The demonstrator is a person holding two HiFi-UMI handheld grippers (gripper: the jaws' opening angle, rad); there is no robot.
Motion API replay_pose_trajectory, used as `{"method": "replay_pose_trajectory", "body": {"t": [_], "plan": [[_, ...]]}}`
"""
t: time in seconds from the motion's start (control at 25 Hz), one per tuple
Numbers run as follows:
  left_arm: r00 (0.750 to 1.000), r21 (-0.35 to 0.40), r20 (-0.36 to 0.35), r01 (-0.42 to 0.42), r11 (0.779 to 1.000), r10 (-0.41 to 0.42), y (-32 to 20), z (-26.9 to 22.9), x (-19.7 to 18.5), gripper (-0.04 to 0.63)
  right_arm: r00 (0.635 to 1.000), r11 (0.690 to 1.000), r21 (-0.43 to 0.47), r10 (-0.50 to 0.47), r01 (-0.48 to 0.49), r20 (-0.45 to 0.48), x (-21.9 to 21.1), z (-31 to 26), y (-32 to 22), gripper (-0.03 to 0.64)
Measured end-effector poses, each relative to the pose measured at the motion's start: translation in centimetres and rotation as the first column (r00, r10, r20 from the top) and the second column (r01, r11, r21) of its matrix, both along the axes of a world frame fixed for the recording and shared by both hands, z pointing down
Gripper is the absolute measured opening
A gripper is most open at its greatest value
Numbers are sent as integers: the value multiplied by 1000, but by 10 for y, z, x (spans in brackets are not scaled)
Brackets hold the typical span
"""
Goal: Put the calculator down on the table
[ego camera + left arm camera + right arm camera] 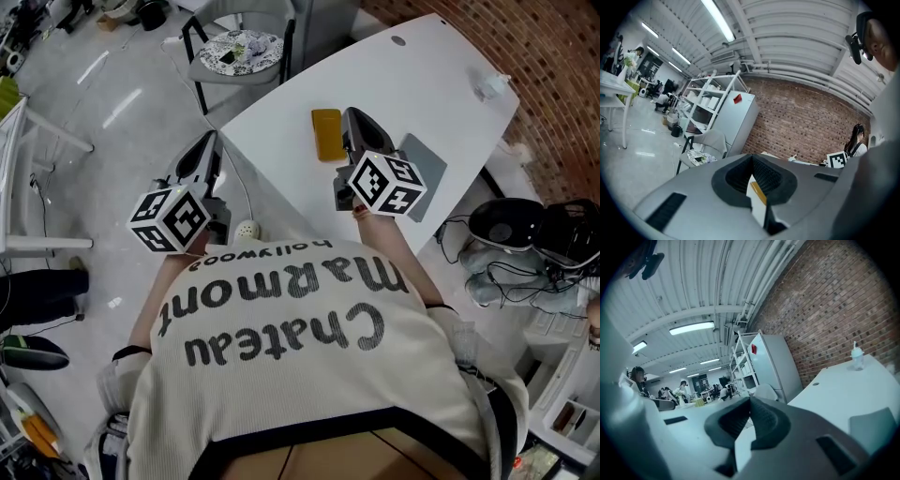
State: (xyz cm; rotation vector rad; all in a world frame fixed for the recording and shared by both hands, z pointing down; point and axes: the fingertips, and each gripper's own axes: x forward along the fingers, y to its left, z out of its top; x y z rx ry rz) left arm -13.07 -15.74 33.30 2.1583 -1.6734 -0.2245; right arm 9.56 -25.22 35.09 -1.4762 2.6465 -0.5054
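Right gripper [354, 116], clenched empty like the left gripper [210, 141], hovers beside the calculator [326, 134] lying flat on the table [441, 66]: likely light, stiff, slick; pinch its long edges.

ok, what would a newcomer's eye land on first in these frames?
In the head view, the black-and-white marker cubes stand out most. The left gripper is off the table's edge over the floor and the right gripper is over the white table. Both are shut with nothing in them. Next is a flat mustard-yellow rectangular object lying on the table just left of the right gripper, with a flat grey rectangular slab on that gripper's other side.
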Motion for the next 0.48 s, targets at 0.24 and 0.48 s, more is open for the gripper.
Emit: {"method": "replay_pose_trajectory", "body": {"t": [0.24, 0.48], "plan": [[1000, -5, -4, 8, 1000, -8, -3, 2, -2, 0, 1000, 1000, -3, -1, 1, -14, -1, 3, -3, 2], [1000, 0, -5, 2, 1000, -2, 1, -3, 2, 0, 1000, 1000, 2, 9, -9, -15, 5, -4, 1, 2]]}}
